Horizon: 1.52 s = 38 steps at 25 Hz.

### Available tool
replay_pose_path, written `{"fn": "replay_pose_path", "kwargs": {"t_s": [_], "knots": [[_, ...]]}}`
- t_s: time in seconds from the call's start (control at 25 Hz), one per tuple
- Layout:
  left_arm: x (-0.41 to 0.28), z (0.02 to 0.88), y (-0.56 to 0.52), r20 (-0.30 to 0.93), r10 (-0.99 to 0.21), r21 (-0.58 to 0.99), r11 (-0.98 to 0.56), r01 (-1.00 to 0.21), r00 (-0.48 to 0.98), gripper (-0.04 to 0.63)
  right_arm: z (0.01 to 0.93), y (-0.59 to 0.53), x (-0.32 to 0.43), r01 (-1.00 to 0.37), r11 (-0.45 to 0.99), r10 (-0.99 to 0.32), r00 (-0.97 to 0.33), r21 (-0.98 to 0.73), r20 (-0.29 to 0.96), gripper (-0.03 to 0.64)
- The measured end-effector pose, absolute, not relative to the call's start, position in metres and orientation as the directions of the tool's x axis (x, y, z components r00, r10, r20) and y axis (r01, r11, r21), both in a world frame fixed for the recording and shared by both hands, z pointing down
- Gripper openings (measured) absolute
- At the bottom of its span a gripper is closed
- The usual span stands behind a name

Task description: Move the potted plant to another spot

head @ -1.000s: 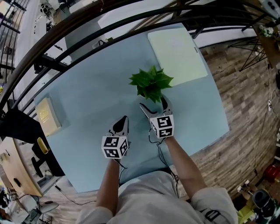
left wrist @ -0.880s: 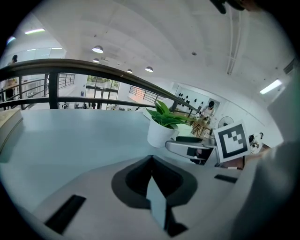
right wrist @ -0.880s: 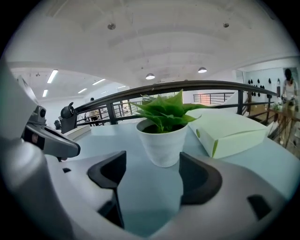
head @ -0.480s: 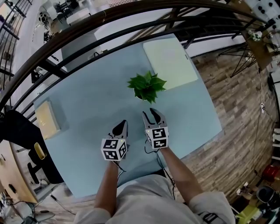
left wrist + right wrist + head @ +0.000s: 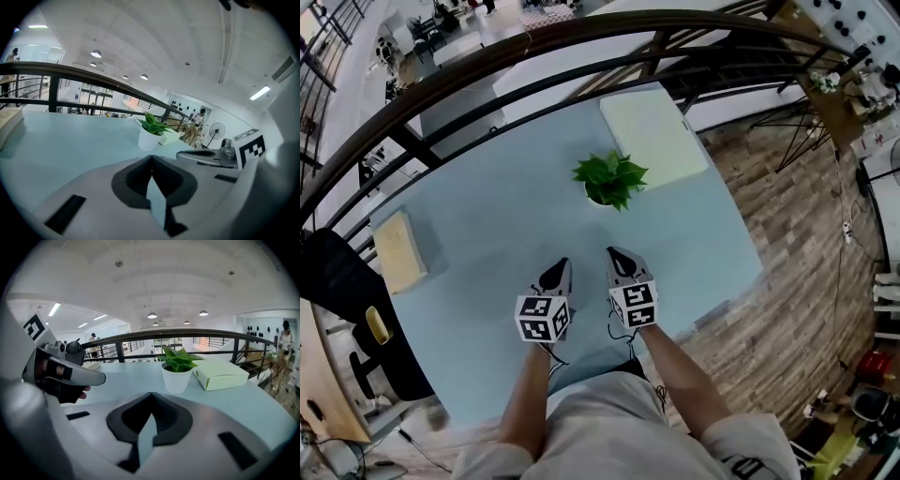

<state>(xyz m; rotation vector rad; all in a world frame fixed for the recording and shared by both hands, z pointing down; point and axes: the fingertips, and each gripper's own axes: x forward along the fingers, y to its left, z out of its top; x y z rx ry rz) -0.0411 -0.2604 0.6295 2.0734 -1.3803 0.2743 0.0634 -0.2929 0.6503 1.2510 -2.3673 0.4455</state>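
The small green-leaved plant in a white tapered pot (image 5: 610,180) stands alone. A second ago the right gripper (image 5: 612,251) had its jaws spread on either side of the pot. Since then it has pulled back toward the near edge of the pale blue table (image 5: 487,216), and its jaws have just been closing with nothing between them. They now meet tip to tip, empty, well apart from the pot.

The plant sits upright in the far middle of the table. Its pointed, glossy leaves fan out wider than the pot's rim, and the pot is plain and unmarked.

Just beside it toward the far right corner lies a flat pale green cardboard box (image 5: 652,136). The right gripper view shows a narrow gap between pot and box. A flat tan box (image 5: 398,251) lies well away at the left edge. Beyond the far edge a curved black metal railing (image 5: 581,37) sweeps past, with wood-plank flooring (image 5: 797,244) off the right edge.

The left gripper (image 5: 562,262) hangs over the near edge beside the right one, its jaws also pressed together on nothing. Both point toward the plant across bare tabletop.
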Motion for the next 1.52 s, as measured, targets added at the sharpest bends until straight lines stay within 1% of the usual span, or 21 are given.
{"fn": "replay_pose_path", "kwargs": {"t_s": [0.32, 0.44, 0.64, 0.76, 0.92, 1.04, 1.32, 1.52], "knots": [[-0.044, 0.618, -0.221, 0.475, -0.74, 0.379, -0.317, -0.87, 0.477, 0.011, 0.632, -0.25, 0.051, -0.83, 0.555, -0.707, -0.505, -0.055, 0.495, 0.003], [-0.048, 0.609, -0.205, 0.46, -0.745, 0.367, -0.336, -0.867, 0.483, 0.011, 0.62, -0.231, 0.046, -0.826, 0.563, -0.715, -0.509, -0.036, 0.479, 0.003], [-0.056, 0.59, -0.186, 0.429, -0.76, 0.357, -0.353, -0.865, 0.488, 0.011, 0.596, -0.211, 0.05, -0.845, 0.535, -0.75, -0.488, -0.023, 0.447, 0.003], [-0.054, 0.579, -0.168, 0.413, -0.765, 0.359, -0.363, -0.86, 0.494, 0.011, 0.581, -0.193, 0.051, -0.835, 0.551, -0.749, -0.494, 0.001, 0.442, 0.003], [-0.045, 0.561, -0.155, 0.39, -0.772, 0.345, -0.382, -0.857, 0.501, 0.011, 0.558, -0.182, 0.058, -0.816, 0.576, -0.752, -0.506, 0.047, 0.422, 0.003], [-0.033, 0.546, -0.148, 0.369, -0.786, 0.327, -0.39, -0.861, 0.496, 0.011, 0.544, -0.175, 0.072, -0.816, 0.577, -0.755, -0.517, 0.035, 0.402, 0.003], [-0.004, 0.525, -0.138, 0.347, -0.82, 0.278, -0.373, -0.885, 0.455, 0.011, 0.545, -0.157, 0.096, -0.785, 0.618, -0.726, -0.552, 0.039, 0.41, 0.003], [0.016, 0.508, -0.133, 0.323, -0.842, 0.241, -0.368, -0.898, 0.432, 0.011, 0.525, -0.153, 0.113, -0.789, 0.614, -0.745, -0.57, 0.025, 0.347, 0.003]]}}
